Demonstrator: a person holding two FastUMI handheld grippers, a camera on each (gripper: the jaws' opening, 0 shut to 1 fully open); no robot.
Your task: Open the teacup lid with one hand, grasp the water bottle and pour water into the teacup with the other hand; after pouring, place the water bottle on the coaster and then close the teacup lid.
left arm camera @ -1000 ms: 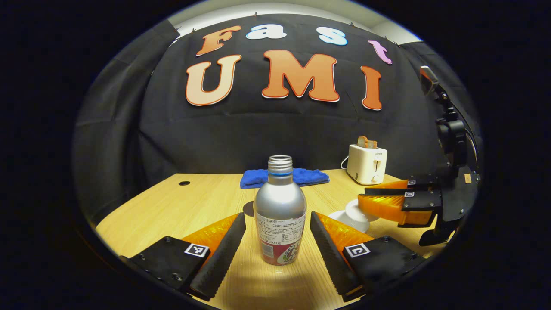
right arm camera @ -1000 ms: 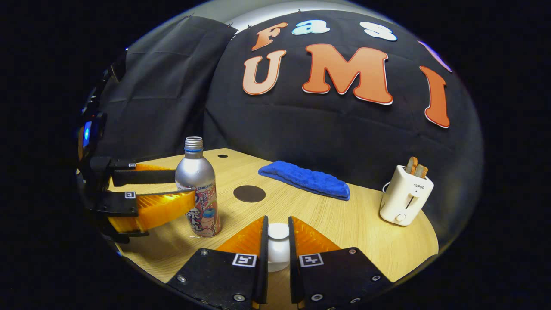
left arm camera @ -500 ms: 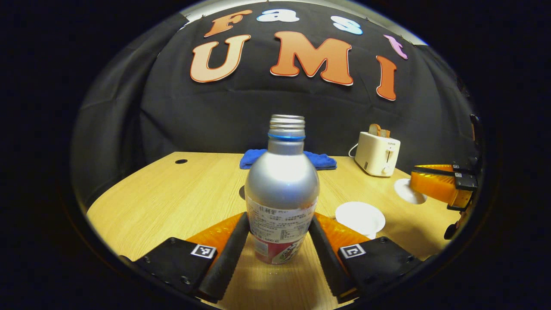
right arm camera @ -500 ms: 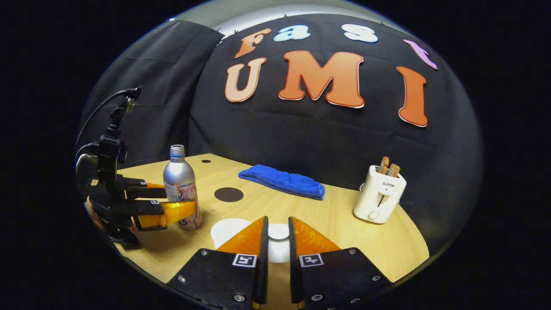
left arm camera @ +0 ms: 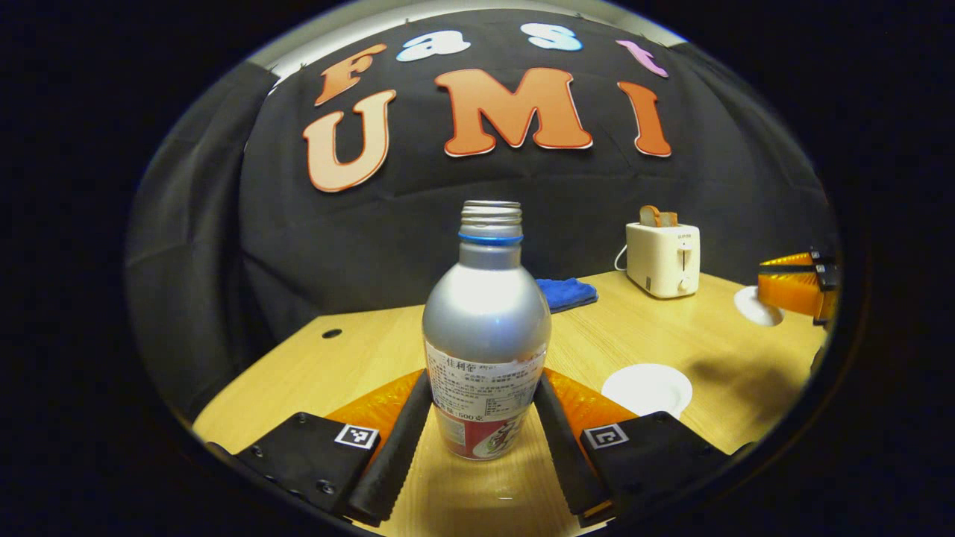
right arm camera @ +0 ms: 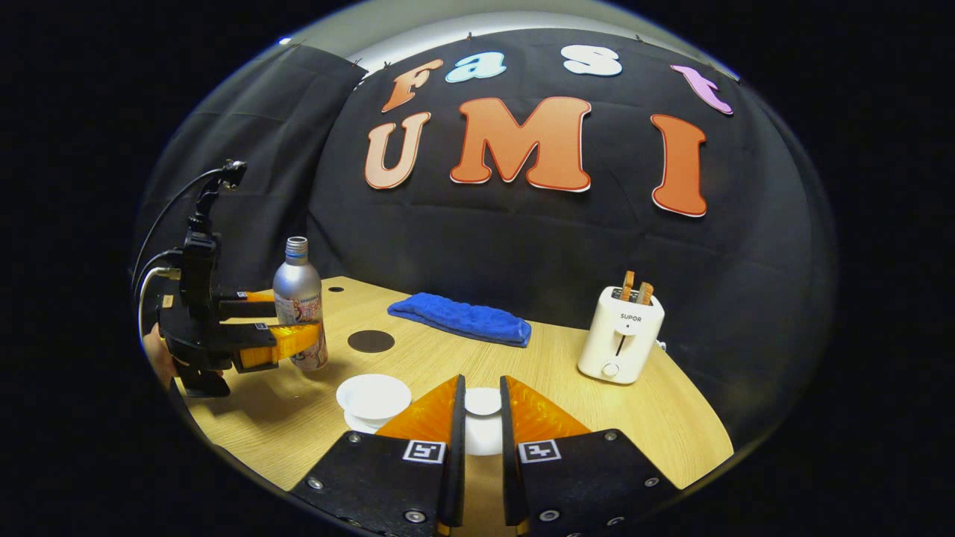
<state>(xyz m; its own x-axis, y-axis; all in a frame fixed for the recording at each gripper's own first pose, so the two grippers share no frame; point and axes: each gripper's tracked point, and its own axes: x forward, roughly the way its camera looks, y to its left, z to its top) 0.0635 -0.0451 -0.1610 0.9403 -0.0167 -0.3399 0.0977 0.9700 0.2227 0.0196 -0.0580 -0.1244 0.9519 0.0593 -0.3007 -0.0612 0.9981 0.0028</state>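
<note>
Silver metal, uncapped and upright: the water bottle (left arm camera: 486, 328) is seen dead centre between the fingers of the left gripper (left arm camera: 481, 436), both of which are pressed against its labelled lower body. It is clamped over the wooden table (left arm camera: 671, 335); whether its base is touching the wood cannot be told. The open white teacup (right arm camera: 373, 397) is left on the table just right of the bottle, and the dark round coaster (right arm camera: 371, 341) lies beyond it. The white lid (right arm camera: 483, 425) is pinched in the right gripper (right arm camera: 481, 432), the fingers drawn narrowly together on it, near the cup.
</note>
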